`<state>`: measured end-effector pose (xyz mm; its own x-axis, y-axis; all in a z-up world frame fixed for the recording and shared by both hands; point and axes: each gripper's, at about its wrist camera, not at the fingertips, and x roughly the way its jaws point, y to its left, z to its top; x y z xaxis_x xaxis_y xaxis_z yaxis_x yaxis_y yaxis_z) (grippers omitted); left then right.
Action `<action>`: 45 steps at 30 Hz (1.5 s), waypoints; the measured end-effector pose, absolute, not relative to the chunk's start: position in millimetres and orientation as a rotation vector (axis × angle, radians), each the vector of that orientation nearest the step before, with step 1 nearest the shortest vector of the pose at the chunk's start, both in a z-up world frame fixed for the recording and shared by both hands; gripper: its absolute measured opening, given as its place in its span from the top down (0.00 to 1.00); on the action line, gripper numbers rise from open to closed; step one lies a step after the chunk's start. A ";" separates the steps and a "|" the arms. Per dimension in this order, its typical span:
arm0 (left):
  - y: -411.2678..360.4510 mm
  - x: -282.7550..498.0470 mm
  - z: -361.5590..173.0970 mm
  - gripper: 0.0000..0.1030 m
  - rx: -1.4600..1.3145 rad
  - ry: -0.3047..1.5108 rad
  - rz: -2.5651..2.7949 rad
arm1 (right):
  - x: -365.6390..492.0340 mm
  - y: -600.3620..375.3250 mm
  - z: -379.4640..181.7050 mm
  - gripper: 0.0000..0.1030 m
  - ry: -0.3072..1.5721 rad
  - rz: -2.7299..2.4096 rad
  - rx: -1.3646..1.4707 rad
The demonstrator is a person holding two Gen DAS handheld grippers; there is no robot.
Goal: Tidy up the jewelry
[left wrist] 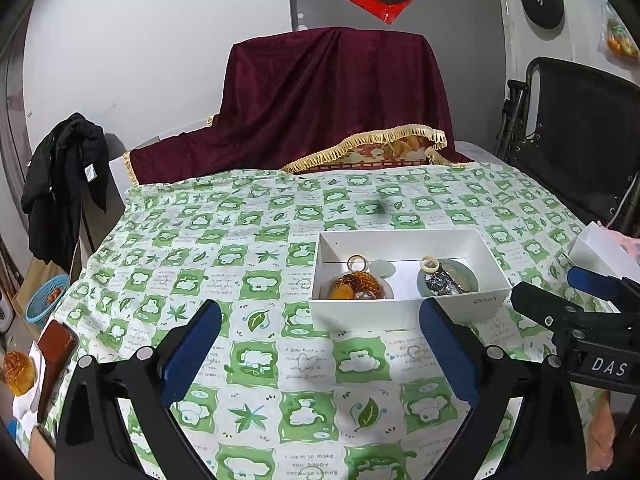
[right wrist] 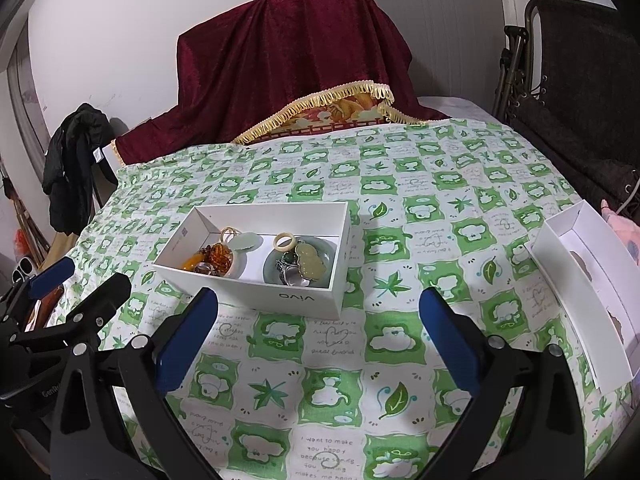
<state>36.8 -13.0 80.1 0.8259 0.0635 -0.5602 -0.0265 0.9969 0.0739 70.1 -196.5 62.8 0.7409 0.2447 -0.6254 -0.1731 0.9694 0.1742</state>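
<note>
Nearest to us in the left wrist view, the left gripper (left wrist: 320, 354) hangs over the green-and-white tablecloth (left wrist: 248, 240), its two blue-padded fingers (left wrist: 192, 350) spread wide apart with nothing between them. We see the same in the right wrist view: the right gripper (right wrist: 318, 336) stands with its fingers well apart and empty, above bare cloth.

The white box (right wrist: 256, 280) sits on the cloth just beyond both grippers, toward the middle of the table. It is open at the top. Inside, on the left, we note an amber bead bracelet (right wrist: 218, 258), an orange piece touching it, a thin ring (right wrist: 229, 234) and a pale green disc (right wrist: 247, 241). On the right lies a grey-green dish (right wrist: 326, 258) bearing a cream ring (right wrist: 285, 241), a pale gourd-shaped pendant (right wrist: 310, 266) and some dark and silver pieces we cannot tell apart.

A second white box (right wrist: 580, 292) lies at the right edge of the table, well apart from the first; only cut-out holes show in its floor.

At the far side, a dark red fringed cloth (left wrist: 332, 96) drapes over something tall. A black garment (left wrist: 64, 184) hangs at the far left.
</note>
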 end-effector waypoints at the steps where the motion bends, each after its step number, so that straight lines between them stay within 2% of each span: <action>1: -13.4 36.7 80.2 0.03 0.064 0.597 0.048 | 70.0 -196.5 62.8 0.05 0.700 0.230 0.108; 45: -11.3 35.8 81.8 0.03 0.060 0.593 0.053 | 70.8 -200.3 61.0 0.05 0.703 0.226 0.126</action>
